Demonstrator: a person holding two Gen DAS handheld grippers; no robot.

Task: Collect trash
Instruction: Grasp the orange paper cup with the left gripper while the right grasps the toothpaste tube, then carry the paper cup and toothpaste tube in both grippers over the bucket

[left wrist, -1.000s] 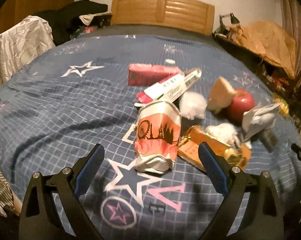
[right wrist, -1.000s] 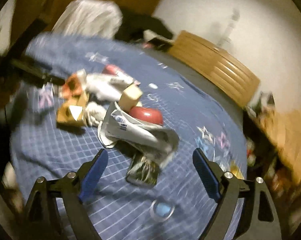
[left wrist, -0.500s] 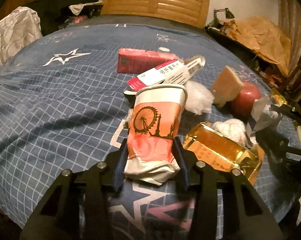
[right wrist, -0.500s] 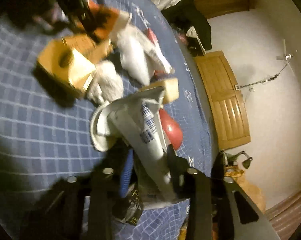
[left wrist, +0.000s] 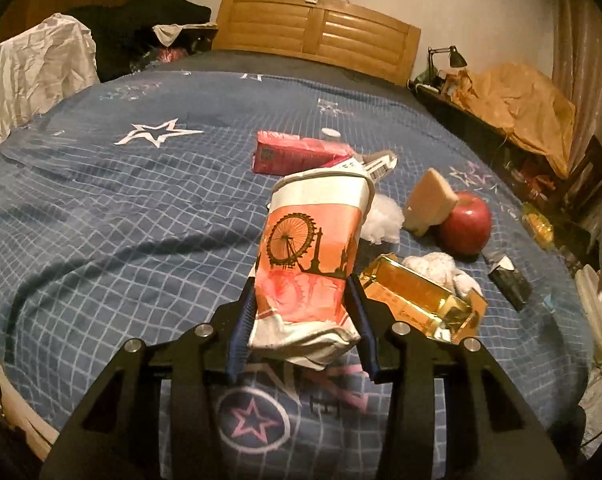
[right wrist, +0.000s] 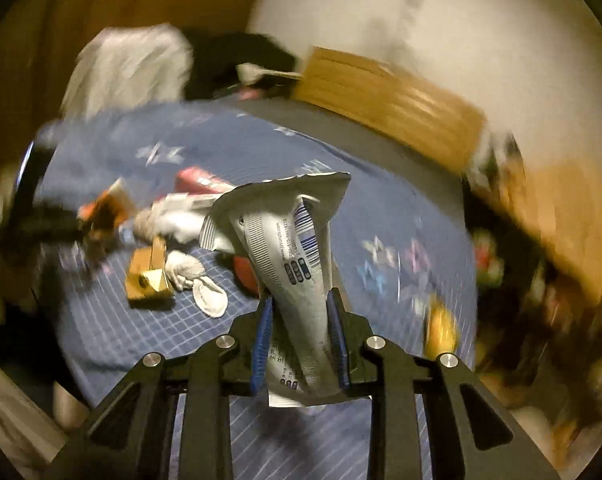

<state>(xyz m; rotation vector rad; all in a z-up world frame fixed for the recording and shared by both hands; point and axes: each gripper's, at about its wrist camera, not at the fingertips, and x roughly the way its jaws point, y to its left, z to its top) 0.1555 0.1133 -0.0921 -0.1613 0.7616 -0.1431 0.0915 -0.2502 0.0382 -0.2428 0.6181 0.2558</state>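
Your left claw is clamped on the crushed paper cup above the bed, while your right claw, jaws just closing, grips the grey wrapper raised above the bed's trash.

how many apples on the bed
1: a red apple on the blue bedspread, beside the tan wedge. Others may hide behind the held cup.

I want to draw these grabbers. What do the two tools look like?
Both match. The left tool and right tool are made of flat black bars with triangle-shaped holes, joined by round silver bolts. Each has two thin fingers lined with ribbed blue pads. No cables, markings or sleeves show.
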